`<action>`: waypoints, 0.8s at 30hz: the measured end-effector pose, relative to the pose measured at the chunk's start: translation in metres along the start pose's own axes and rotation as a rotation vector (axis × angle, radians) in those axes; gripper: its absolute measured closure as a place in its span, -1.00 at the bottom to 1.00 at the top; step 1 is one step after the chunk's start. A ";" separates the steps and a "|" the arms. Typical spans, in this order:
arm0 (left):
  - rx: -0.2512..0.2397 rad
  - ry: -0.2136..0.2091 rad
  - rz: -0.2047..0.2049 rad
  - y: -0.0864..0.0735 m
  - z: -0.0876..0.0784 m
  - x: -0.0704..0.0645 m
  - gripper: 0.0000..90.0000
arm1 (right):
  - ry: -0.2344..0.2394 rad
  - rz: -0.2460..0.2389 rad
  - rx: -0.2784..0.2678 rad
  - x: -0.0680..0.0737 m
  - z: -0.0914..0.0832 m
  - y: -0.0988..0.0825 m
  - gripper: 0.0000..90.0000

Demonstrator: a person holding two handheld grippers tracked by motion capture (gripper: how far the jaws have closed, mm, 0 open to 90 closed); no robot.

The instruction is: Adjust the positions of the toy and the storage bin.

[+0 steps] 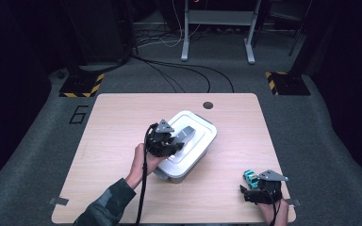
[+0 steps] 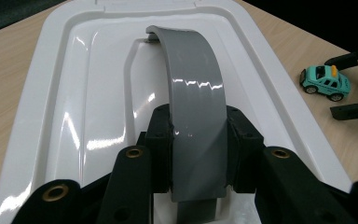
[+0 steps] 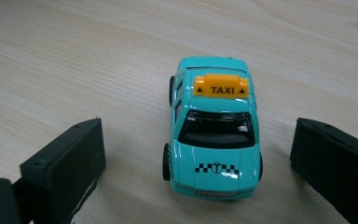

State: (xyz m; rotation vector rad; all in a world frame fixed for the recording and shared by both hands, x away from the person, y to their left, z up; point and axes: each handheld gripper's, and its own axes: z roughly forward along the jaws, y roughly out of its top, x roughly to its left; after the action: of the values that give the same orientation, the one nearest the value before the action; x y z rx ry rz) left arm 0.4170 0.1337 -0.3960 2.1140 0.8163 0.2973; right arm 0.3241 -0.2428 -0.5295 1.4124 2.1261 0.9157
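A white lidded box (image 1: pixel 203 141) sits mid-table, its lid (image 2: pixel 98 93) carrying an arched grey handle (image 2: pixel 191 70). My left gripper (image 1: pixel 169 141) is over the near end of the lid. In the left gripper view that gripper (image 2: pixel 198 140) is shut on the handle, a jaw on each side of the strap. A teal toy taxi (image 3: pixel 214 135) with an orange roof sign stands on the wood near the table's front right corner. My right gripper (image 1: pixel 250 187) is just behind the taxi (image 1: pixel 250 178), open, with its fingers (image 3: pixel 70 158) on either side of the car and not touching it.
The wooden table (image 1: pixel 118 122) has a dark round hole (image 1: pixel 208 105) near its far edge and tape tabs (image 1: pixel 59 201) at the front corners. Cables and metal desk legs (image 1: pixel 185 42) stand on the grey floor beyond.
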 end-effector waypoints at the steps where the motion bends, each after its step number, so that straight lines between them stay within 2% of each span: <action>1: -0.001 -0.005 0.011 0.000 0.000 0.000 0.49 | 0.000 -0.001 0.000 0.000 0.000 0.000 -0.94; 9: -0.003 -0.032 0.005 -0.003 -0.001 -0.010 0.49 | 0.000 0.001 0.001 0.000 0.000 0.000 -0.94; 10: -0.005 -0.031 0.015 -0.003 -0.001 -0.011 0.49 | 0.000 0.001 0.000 0.000 0.000 0.000 -0.94; 18: -0.009 -0.054 0.024 -0.005 -0.002 -0.024 0.50 | -0.001 0.001 0.001 0.000 0.000 0.000 -0.94; 24: -0.013 -0.076 0.012 -0.006 -0.002 -0.030 0.50 | 0.002 0.000 0.000 0.000 0.000 0.000 -0.94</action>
State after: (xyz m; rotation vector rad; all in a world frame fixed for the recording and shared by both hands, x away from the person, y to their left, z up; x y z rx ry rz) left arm 0.3903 0.1184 -0.3973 2.1062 0.7552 0.2267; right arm 0.3242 -0.2428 -0.5295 1.4125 2.1275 0.9167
